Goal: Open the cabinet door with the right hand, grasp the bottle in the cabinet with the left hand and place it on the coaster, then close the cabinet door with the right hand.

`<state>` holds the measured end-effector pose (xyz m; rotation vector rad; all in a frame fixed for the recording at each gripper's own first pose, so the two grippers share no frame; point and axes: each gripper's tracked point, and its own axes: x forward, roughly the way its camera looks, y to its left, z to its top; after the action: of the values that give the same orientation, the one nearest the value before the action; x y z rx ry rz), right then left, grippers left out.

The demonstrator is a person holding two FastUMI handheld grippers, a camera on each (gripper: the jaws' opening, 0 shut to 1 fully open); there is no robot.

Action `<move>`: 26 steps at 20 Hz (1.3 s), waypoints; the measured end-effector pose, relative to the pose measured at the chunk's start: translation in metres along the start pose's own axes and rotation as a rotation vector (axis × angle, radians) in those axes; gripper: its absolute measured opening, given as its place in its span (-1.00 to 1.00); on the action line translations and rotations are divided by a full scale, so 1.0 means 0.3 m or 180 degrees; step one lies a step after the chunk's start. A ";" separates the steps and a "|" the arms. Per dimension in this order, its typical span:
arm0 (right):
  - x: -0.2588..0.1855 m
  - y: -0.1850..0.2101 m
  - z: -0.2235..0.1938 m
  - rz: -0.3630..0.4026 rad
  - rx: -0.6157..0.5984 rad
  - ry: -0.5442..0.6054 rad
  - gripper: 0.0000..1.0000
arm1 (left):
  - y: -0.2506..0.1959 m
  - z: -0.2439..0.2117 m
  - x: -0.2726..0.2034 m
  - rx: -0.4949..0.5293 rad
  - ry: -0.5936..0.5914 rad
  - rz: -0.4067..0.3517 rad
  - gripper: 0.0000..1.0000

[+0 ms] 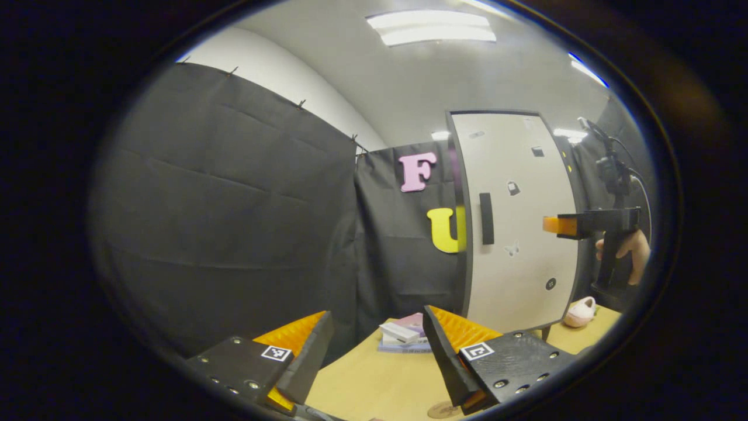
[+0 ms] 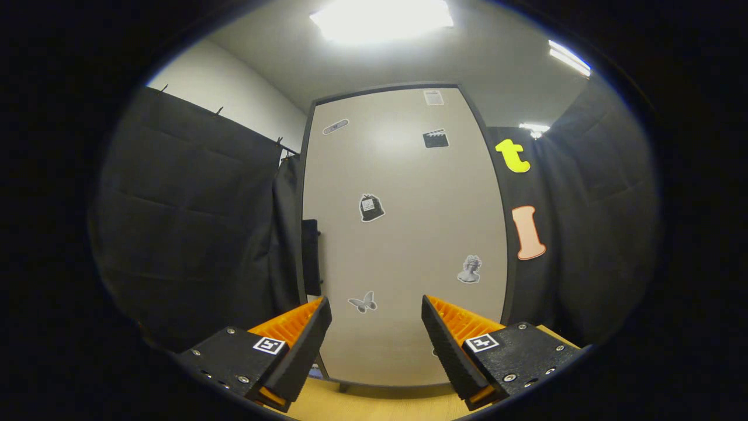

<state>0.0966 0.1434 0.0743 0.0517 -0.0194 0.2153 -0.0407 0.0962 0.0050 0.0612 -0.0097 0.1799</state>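
Door (image 2: 403, 234) of the cabinet is shut, so the bottle behind it cannot be seen and the first step, the opening, is not yet done. In the right gripper view the right gripper (image 2: 377, 327) faces the door with its fingers spread and nothing between them. The handle (image 2: 310, 257), a dark upright bar, sits at about 9 o'clock on the door, beside the left edge.

To do this step well, I think the right gripper should go toward 9 o'clock, put the spread fingers on both sides of the bar, press on it, and then pull in an arc around the hinge side, not straight back.

In the left gripper view the left gripper (image 1: 377, 345) is also spread and empty, low over the table (image 1: 374, 380). The coaster (image 1: 442, 410) lies at 6 o'clock, partly hidden by one finger.

Count: one cabinet, one door, one handle, one coaster, two grippers, a small stack of books (image 1: 403, 338), one pink slipper-like thing (image 1: 579, 313).
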 end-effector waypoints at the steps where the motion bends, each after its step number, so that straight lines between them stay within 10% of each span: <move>1: 0.021 0.019 0.007 0.0027 0.0010 -0.0006 0.92 | 0.012 -0.003 0.003 0.0000 0.0006 0.0023 0.77; 14: 0.328 0.249 0.041 0.0171 -0.0035 0.0084 0.75 | 0.156 -0.057 0.037 -0.0051 0.0083 0.0215 0.77; 26: 0.507 0.333 0.019 -0.0089 -0.0128 0.0366 -0.17 | 0.238 -0.093 0.077 -0.0081 0.0121 0.0216 0.83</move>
<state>0.2237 0.2730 0.0887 -0.0005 0.0915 0.1897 -0.0307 0.1720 -0.0183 0.0321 0.0239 0.2487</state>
